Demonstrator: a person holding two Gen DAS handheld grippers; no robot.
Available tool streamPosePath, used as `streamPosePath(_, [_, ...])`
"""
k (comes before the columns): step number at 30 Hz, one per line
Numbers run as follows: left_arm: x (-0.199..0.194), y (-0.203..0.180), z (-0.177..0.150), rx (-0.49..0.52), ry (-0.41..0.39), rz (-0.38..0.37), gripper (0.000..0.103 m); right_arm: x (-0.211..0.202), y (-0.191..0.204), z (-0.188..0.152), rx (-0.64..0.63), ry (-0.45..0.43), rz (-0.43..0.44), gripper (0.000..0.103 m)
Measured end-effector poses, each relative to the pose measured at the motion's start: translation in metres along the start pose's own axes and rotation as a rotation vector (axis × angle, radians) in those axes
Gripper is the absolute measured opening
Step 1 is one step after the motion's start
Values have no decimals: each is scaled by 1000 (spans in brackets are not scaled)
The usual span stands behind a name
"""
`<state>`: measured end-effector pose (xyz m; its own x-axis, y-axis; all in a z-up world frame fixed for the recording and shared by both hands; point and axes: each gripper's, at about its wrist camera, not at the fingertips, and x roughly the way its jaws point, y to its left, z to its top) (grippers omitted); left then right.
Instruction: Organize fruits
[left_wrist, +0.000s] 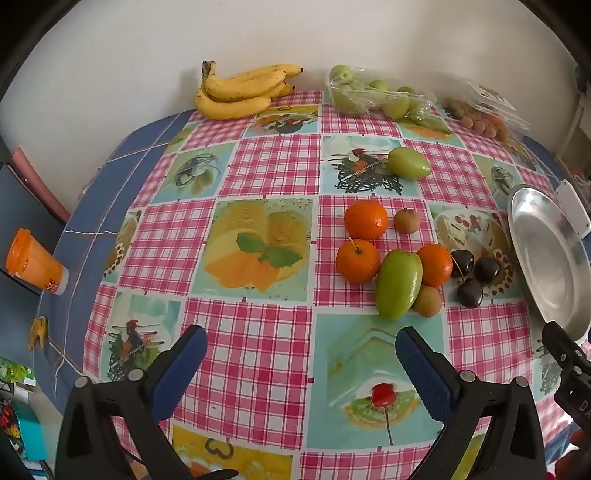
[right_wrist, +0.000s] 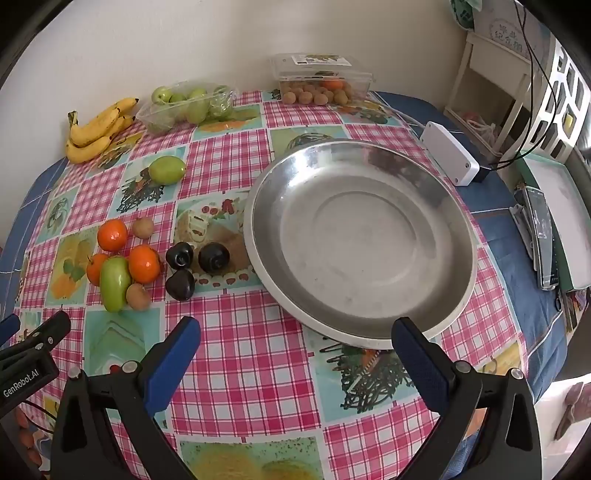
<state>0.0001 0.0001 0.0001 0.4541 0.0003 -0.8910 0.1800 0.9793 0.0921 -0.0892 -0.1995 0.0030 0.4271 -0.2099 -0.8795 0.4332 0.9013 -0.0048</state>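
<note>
A cluster of loose fruit lies on the checked tablecloth: three oranges (left_wrist: 365, 217), a long green fruit (left_wrist: 398, 283), two small brown fruits (left_wrist: 427, 301) and three dark plums (left_wrist: 470, 292). Another green fruit (left_wrist: 409, 163) lies alone further back. A wide steel bowl (right_wrist: 454, 236) stands to the right of the cluster with nothing in it. My left gripper (left_wrist: 299, 354) hovers open above the cloth, short of the cluster. My right gripper (right_wrist: 295, 343) is open over the bowl's near rim. Neither holds anything.
Bananas (left_wrist: 240, 92), a tray of green fruit (left_wrist: 369, 96) and a clear box of small brown fruit (right_wrist: 321, 79) line the far wall. A white device (right_wrist: 448, 158) and a phone (right_wrist: 541, 236) lie right of the bowl. An orange cup (left_wrist: 35, 262) sits off the table's left edge.
</note>
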Motion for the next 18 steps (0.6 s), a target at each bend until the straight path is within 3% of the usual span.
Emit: streamPosePath(18, [0,3,1,-17,-21,20,103,2,0,-2,-4,16,-5,103])
